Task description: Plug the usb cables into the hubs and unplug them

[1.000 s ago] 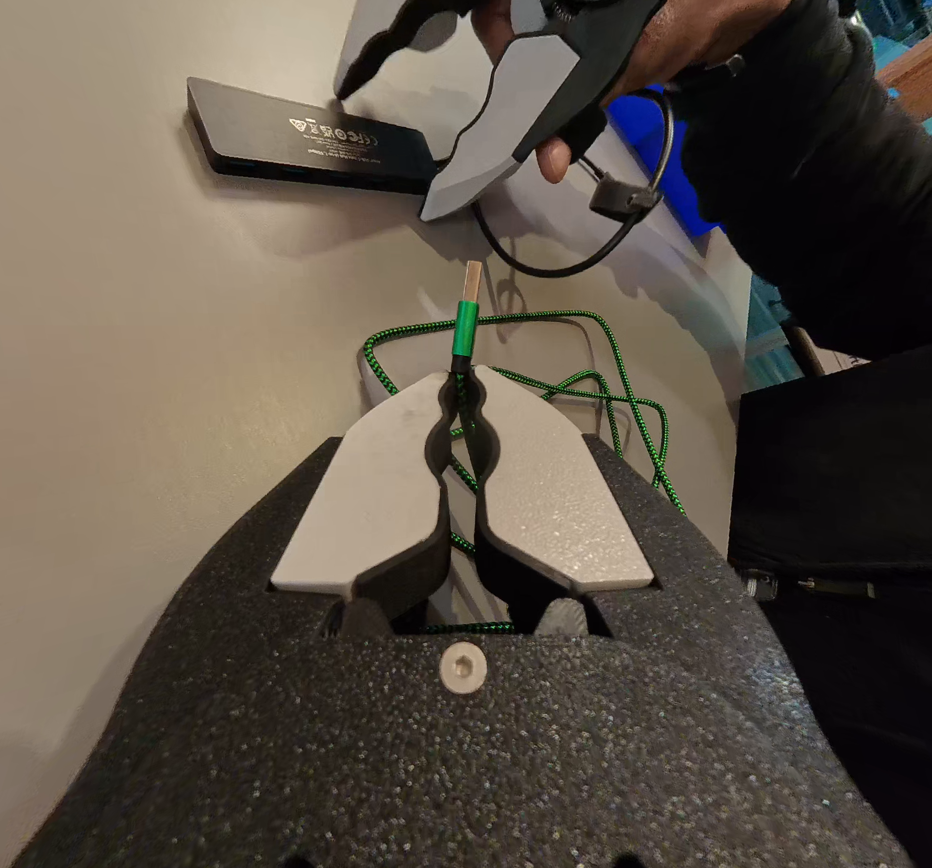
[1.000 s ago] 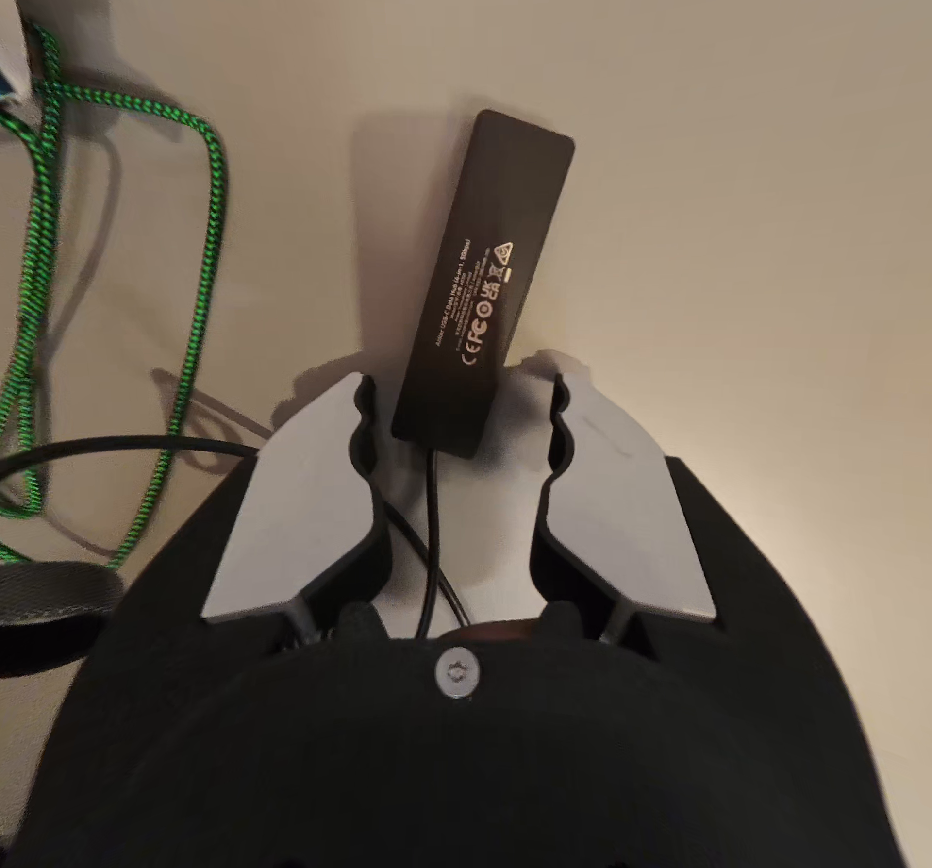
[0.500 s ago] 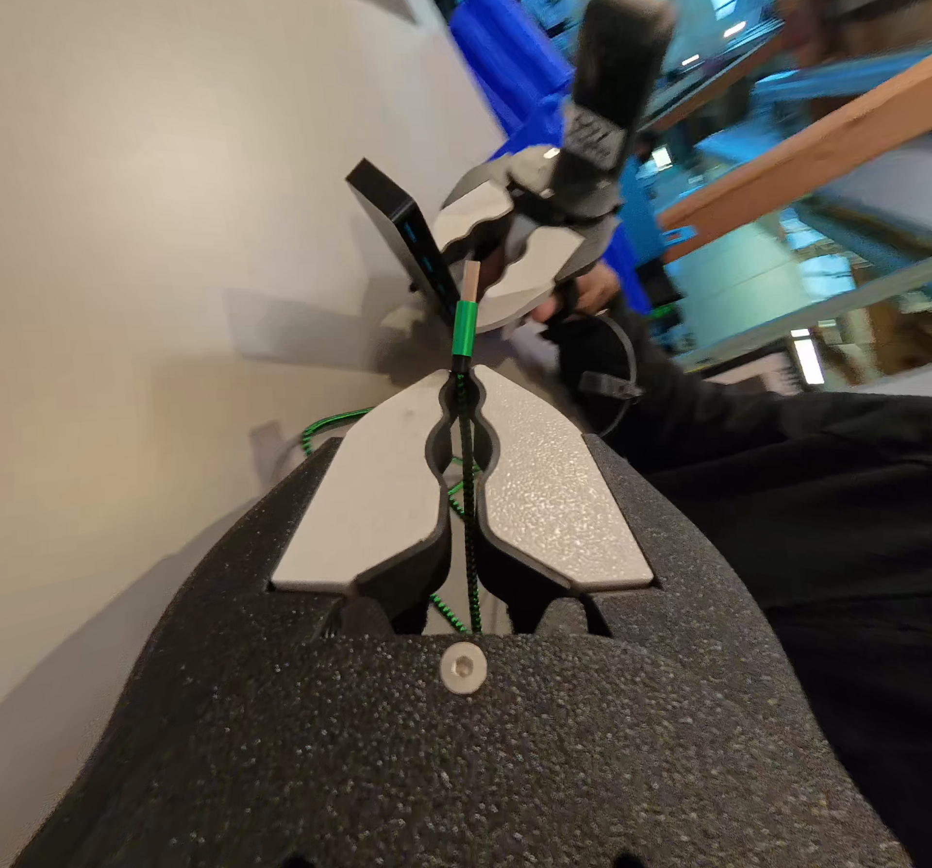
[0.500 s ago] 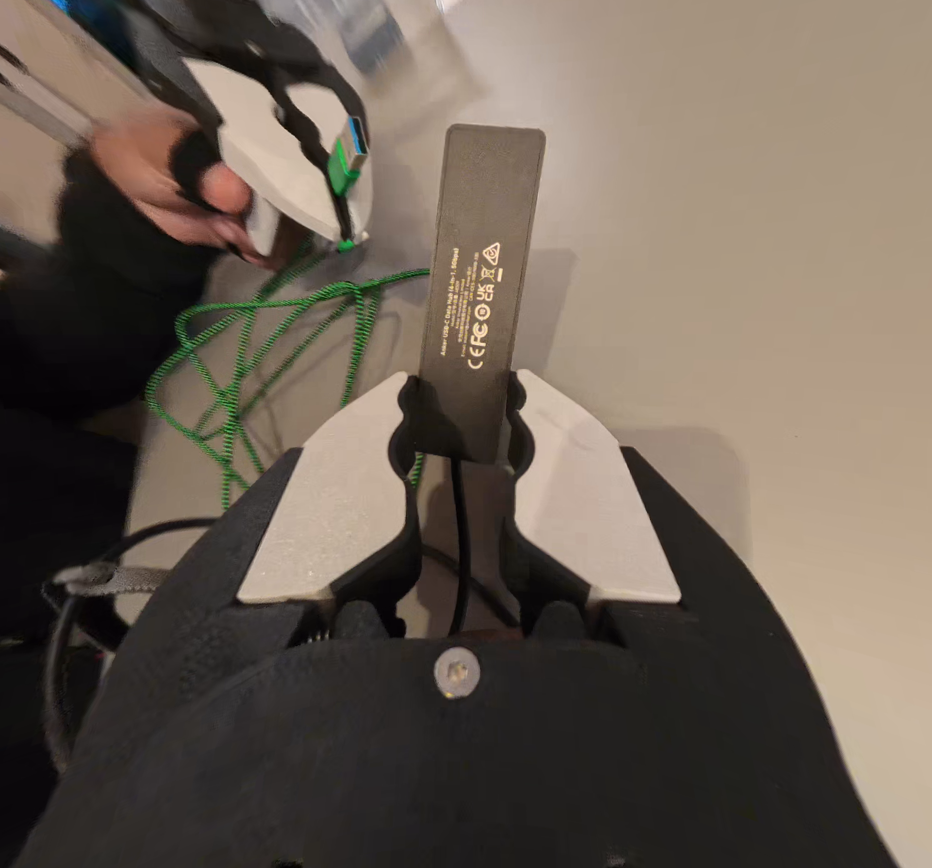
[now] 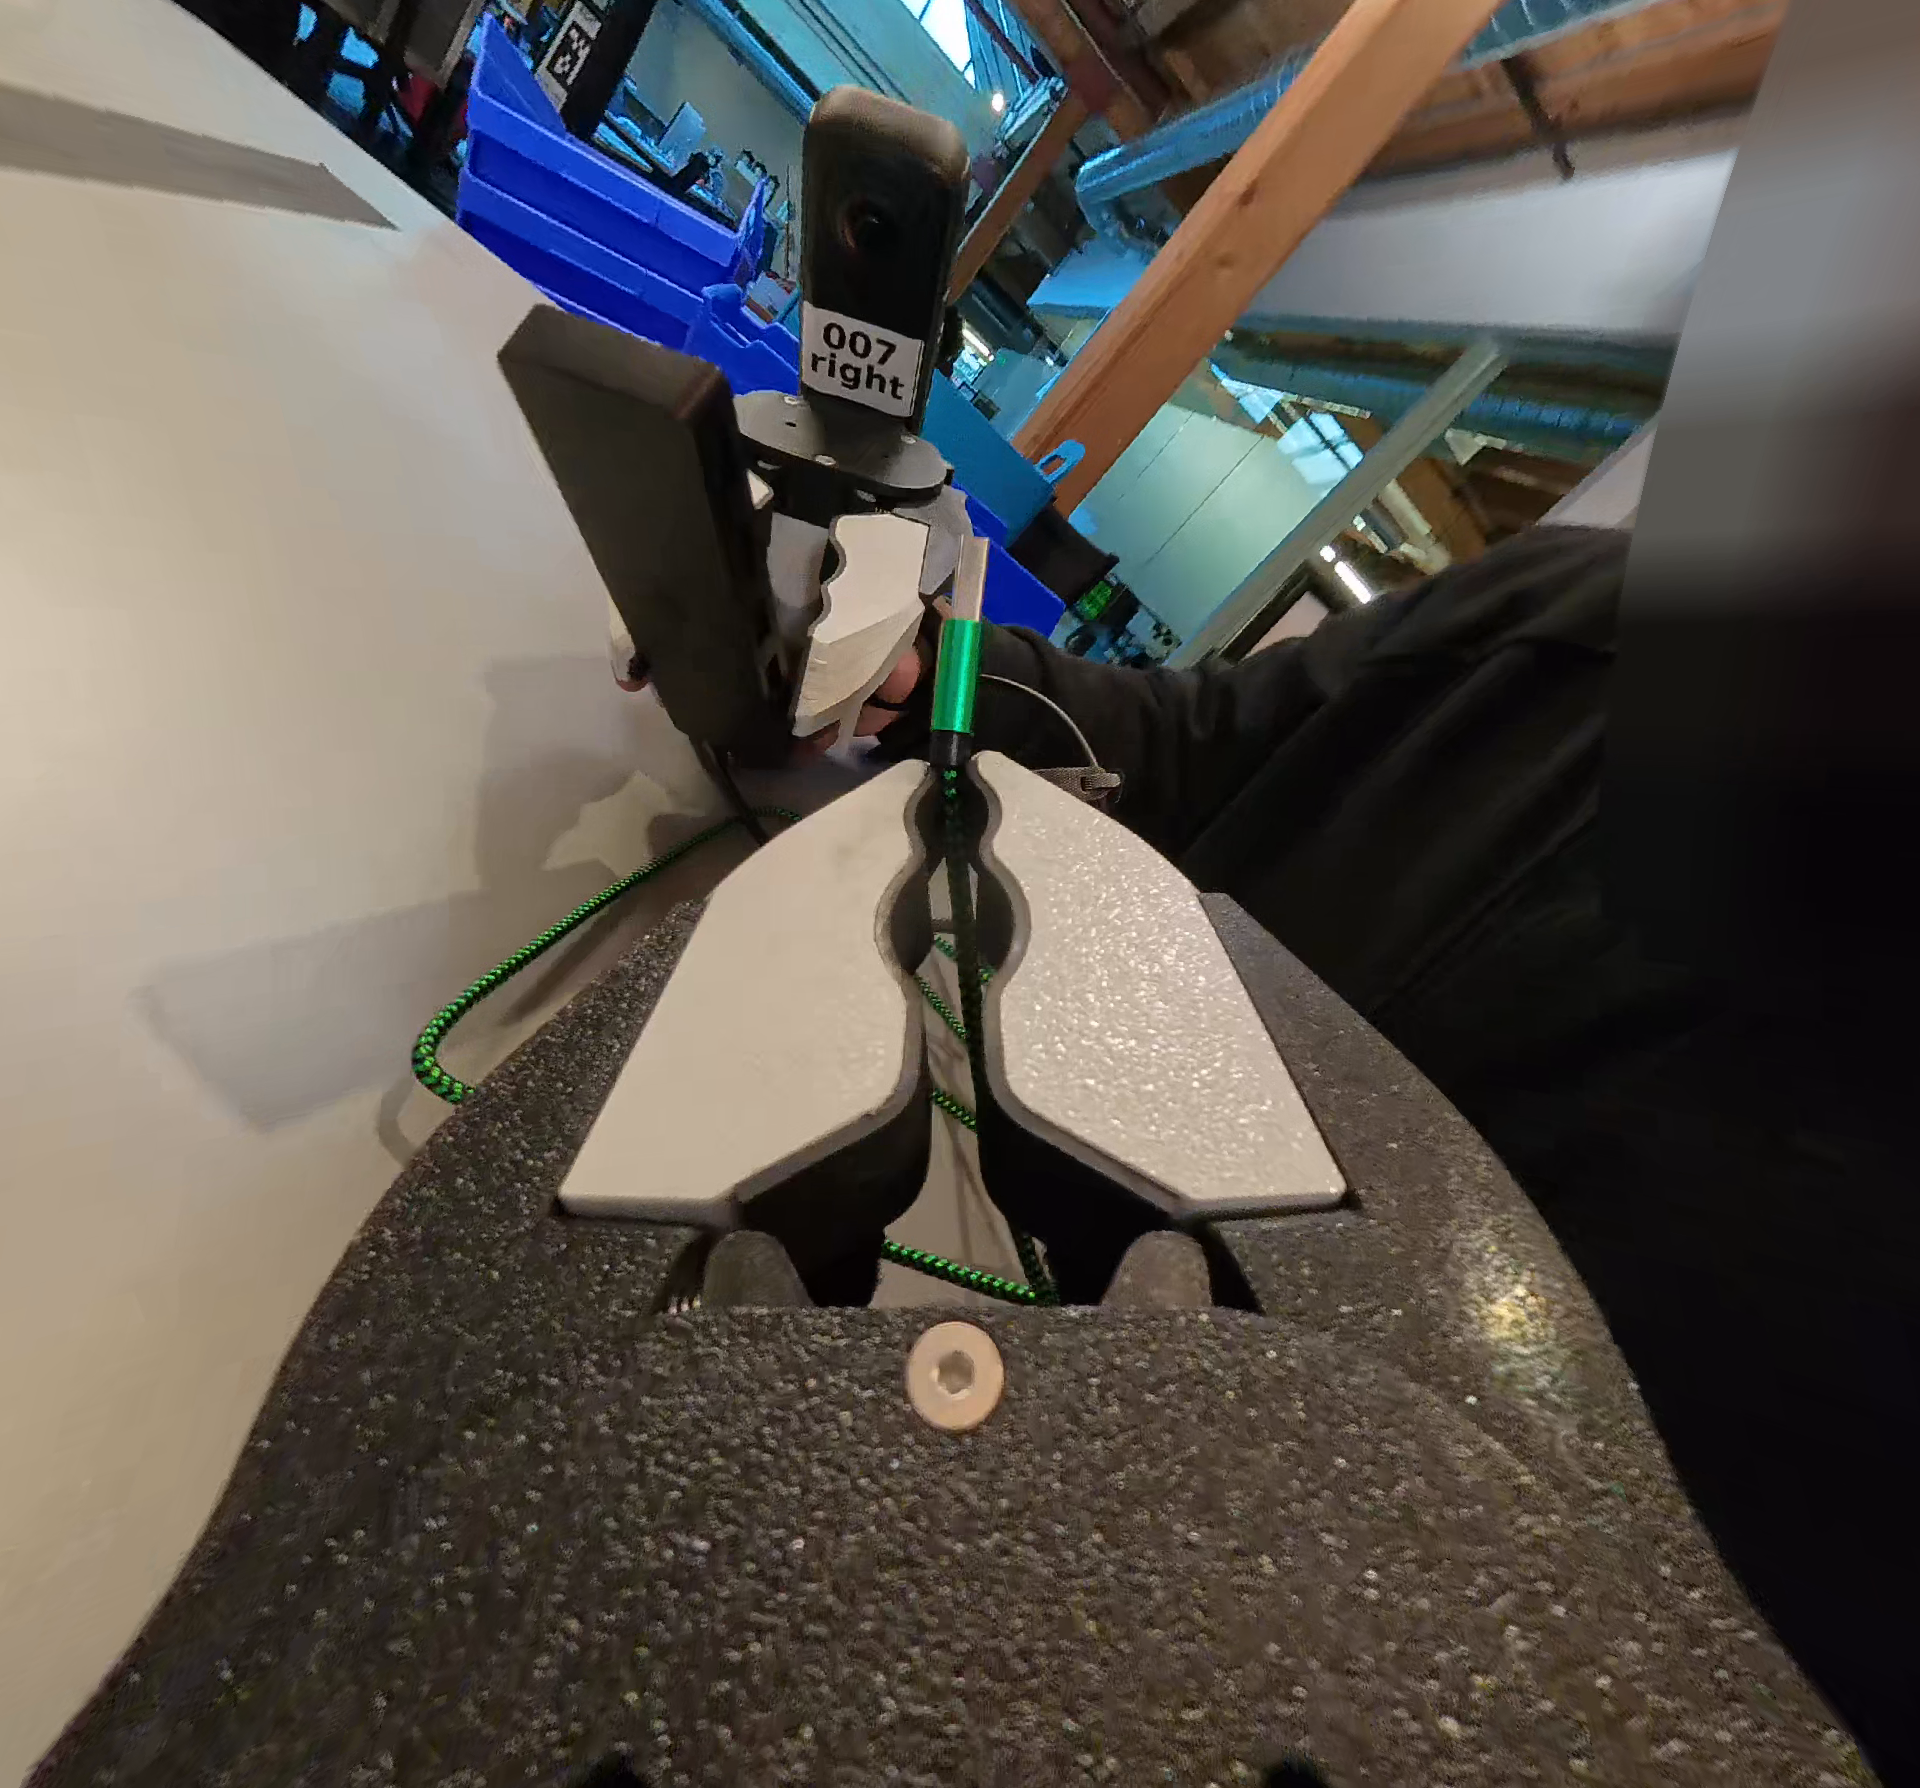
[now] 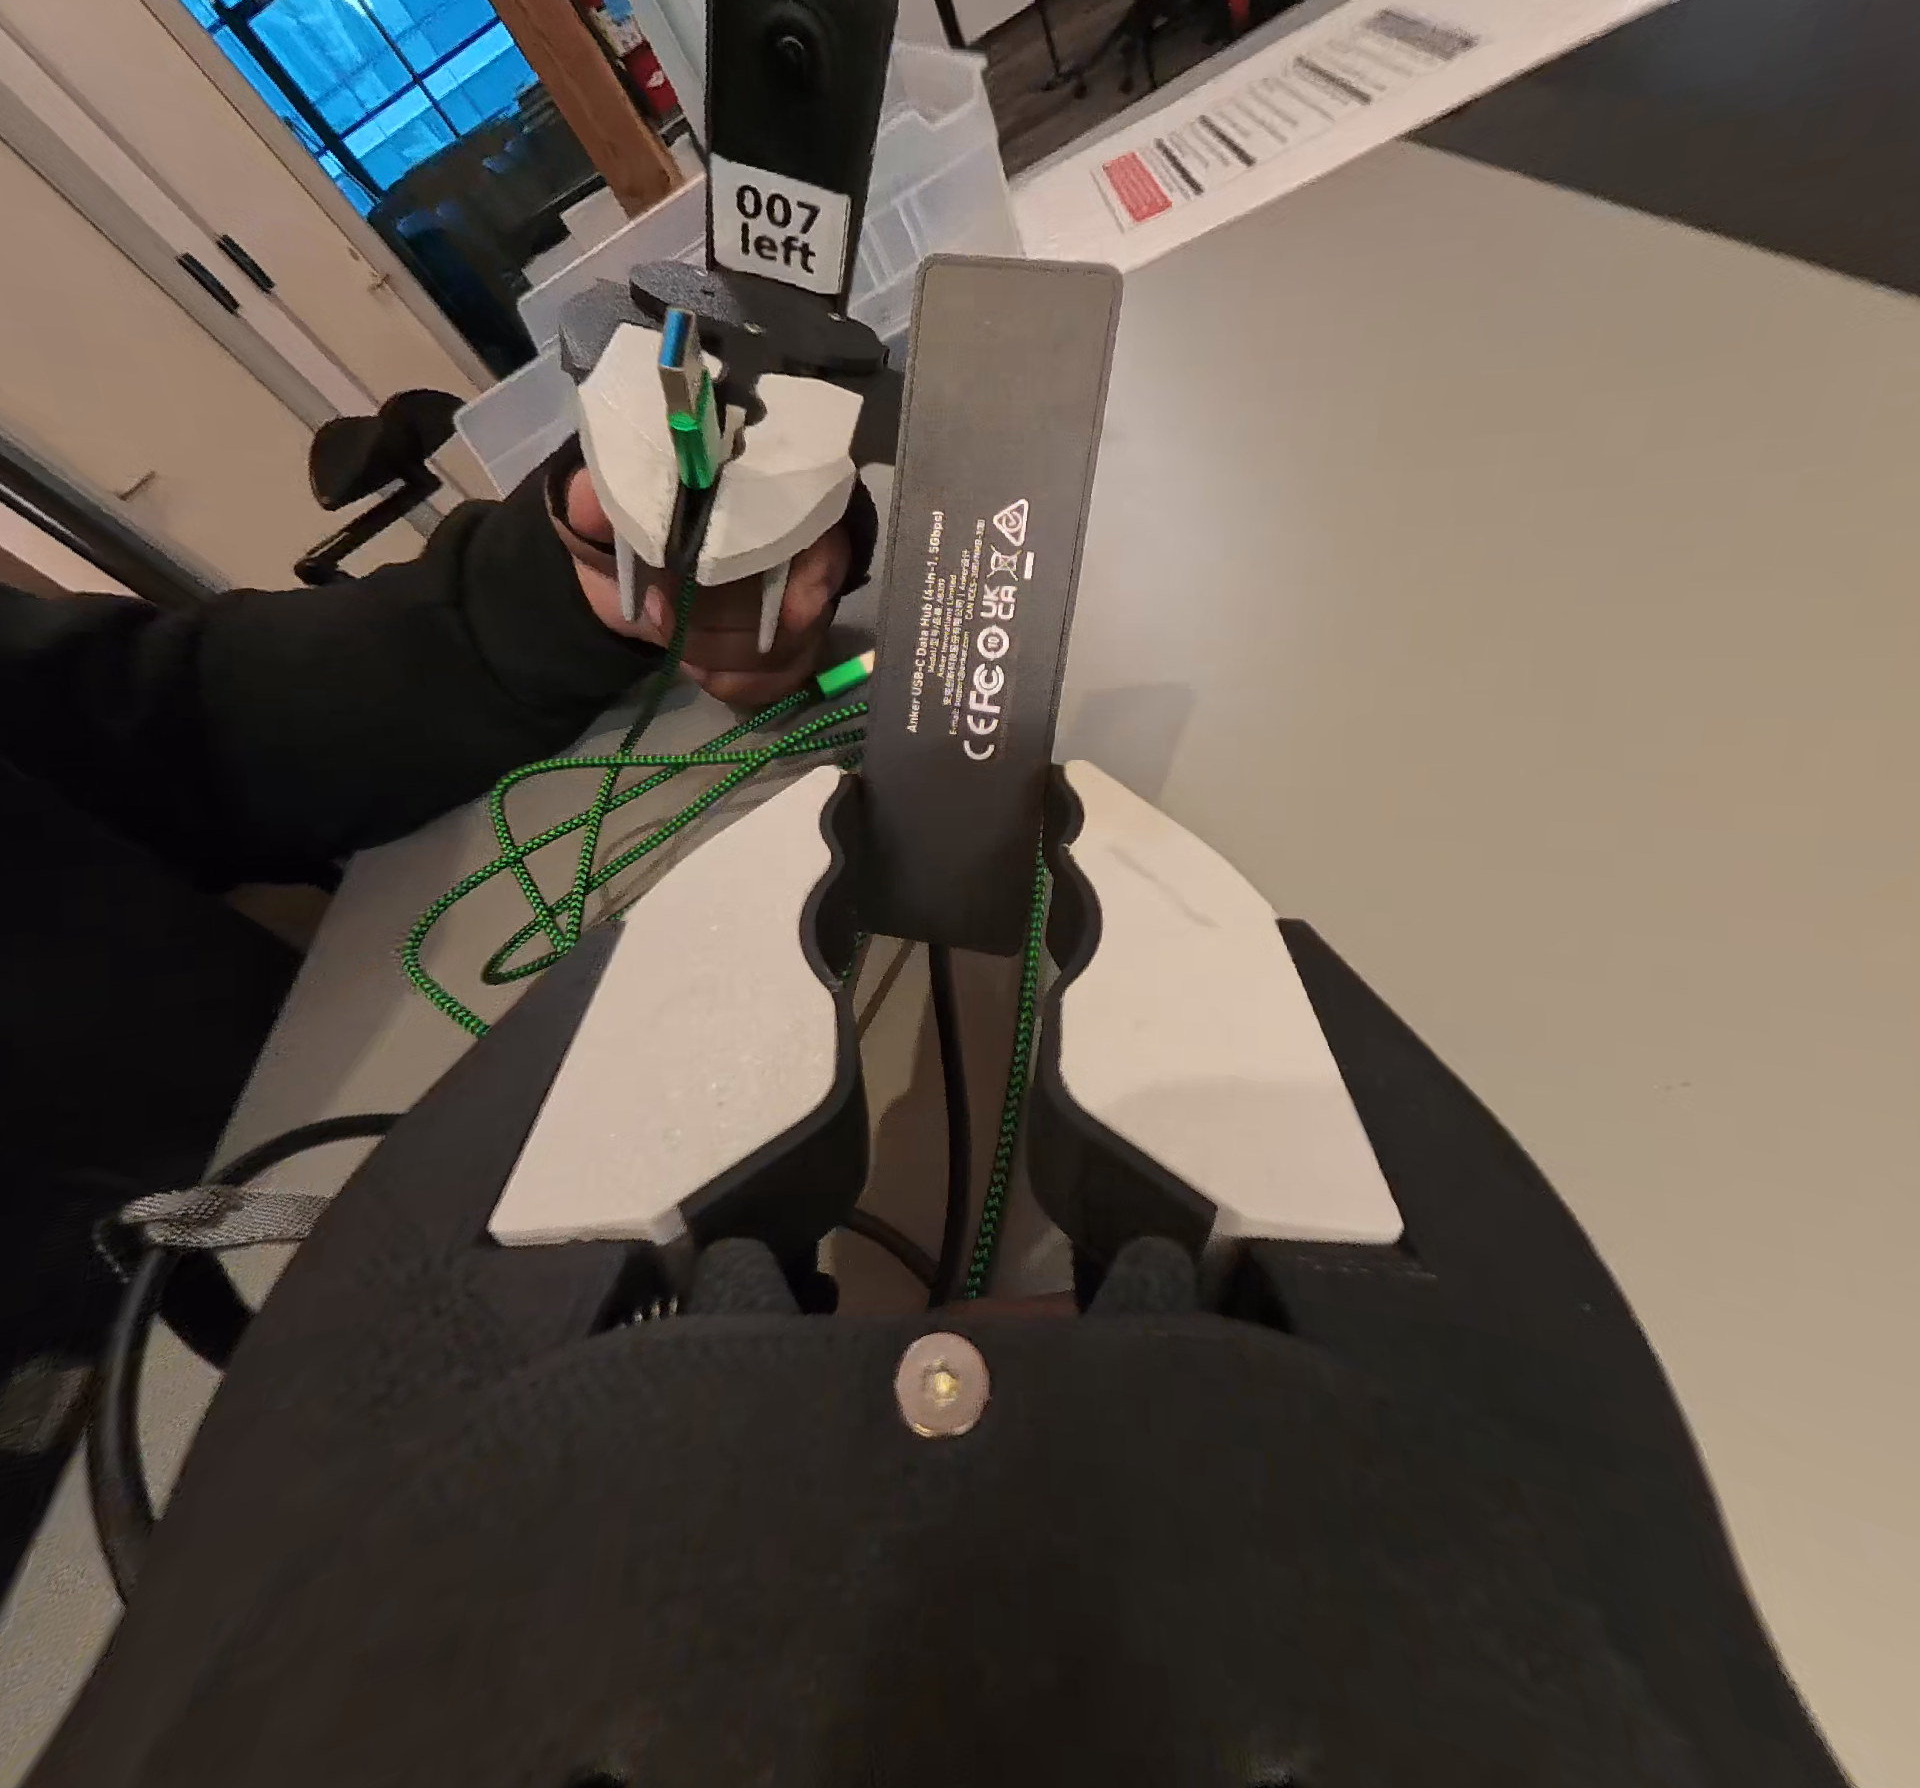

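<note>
My left gripper (image 5: 951, 782) is shut on a green braided USB cable (image 5: 520, 959) just behind its plug (image 5: 958, 658). The plug's green sleeve and silver tip stick out past the fingertips. My right gripper (image 6: 951, 793) is shut on the lower end of a black USB hub (image 6: 997, 533) and holds it upright above the table (image 6: 1507, 699). The two grippers face each other. In the left wrist view the hub (image 5: 644, 533) and the right gripper (image 5: 862, 616) are just left of the plug, a small gap apart. In the right wrist view the left gripper (image 6: 717, 481) and plug (image 6: 686, 398) are left of the hub.
The cable's slack (image 6: 582, 855) lies looped on the table, with its other green connector (image 6: 844, 676) beside the hub. A printed sheet (image 6: 1299, 86) and a clear plastic bin (image 6: 935, 169) sit at the table's far edge. Blue bins (image 5: 582, 211) stand beyond. Black sleeves (image 6: 312, 699) cross the near side. The left gripper's tips are roughly 7 cm from the right gripper's.
My right gripper has shut on the hub and lifted it off the table to upright. My left gripper has risen with the plug and now faces the hub at close range.
</note>
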`<state>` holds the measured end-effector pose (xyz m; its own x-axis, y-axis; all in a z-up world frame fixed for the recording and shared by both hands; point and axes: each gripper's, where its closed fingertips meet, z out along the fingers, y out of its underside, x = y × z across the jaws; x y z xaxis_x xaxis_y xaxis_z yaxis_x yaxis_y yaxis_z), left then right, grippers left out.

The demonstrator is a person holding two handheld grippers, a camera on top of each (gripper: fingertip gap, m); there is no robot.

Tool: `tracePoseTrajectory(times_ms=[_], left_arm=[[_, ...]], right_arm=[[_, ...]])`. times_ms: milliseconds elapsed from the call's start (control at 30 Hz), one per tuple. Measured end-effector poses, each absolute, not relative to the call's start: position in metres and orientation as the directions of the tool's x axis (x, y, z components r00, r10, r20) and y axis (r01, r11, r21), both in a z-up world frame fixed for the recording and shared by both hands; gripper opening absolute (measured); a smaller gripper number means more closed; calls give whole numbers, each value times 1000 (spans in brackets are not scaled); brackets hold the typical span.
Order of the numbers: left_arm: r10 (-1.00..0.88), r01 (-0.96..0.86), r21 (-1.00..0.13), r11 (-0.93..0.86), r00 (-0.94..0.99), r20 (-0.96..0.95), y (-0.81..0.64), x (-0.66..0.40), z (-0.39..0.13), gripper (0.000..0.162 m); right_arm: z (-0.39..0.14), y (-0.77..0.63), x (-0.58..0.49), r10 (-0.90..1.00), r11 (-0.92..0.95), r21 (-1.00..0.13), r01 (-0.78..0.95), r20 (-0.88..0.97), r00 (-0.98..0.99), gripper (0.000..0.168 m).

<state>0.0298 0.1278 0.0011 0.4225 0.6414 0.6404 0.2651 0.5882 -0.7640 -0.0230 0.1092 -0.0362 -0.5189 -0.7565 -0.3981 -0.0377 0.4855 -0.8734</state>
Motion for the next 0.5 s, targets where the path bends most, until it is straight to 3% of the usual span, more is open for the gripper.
tracePoseTrajectory(times_ms=[267,500], left_arm=[[730,236,-840,488,418,541,130,30,3,2],[679,249,-719,649,238,695,113,19,-4,2]], right_arm=[[-25,112,-23,-790,394,-919,-20,-328,-518,33],[-23,116,-21,-798,467,-884,20,-431,-422,34]])
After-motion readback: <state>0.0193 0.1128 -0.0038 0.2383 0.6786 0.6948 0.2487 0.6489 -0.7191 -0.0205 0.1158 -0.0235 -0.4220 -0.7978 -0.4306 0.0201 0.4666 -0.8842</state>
